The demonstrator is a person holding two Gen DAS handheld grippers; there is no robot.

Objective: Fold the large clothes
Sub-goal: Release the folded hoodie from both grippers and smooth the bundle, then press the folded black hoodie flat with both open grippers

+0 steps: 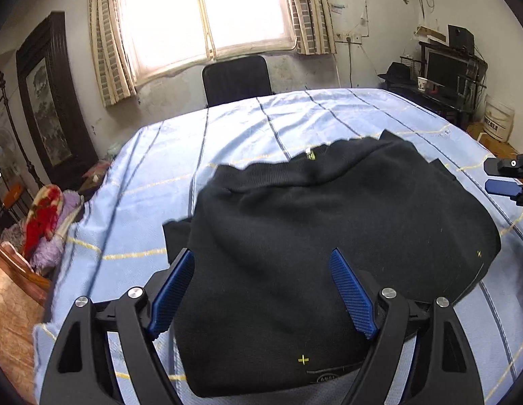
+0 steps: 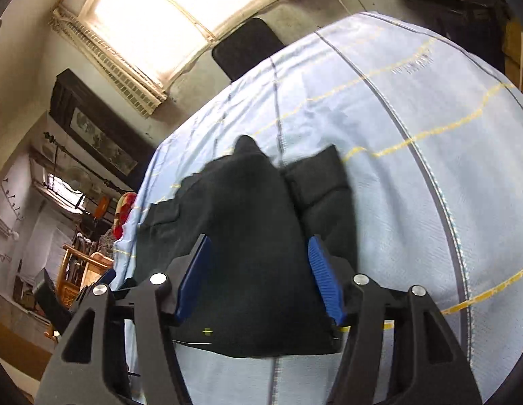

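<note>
Both the left tool (image 1: 263, 263) and right tool (image 2: 259, 251) gape open over the black sweater (image 1: 329, 229), gripping nothing.

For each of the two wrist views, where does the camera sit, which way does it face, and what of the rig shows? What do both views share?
Left wrist view: sits behind the left gripper, angled down across the black garment toward the window; its own open jaws show, plus the right gripper at the right edge.
Right wrist view: sits behind the right gripper, rolled, looking down over the garment's folded edge; its jaws stand apart.
Shared: garment, blue striped sheet, black chair, window.
</note>
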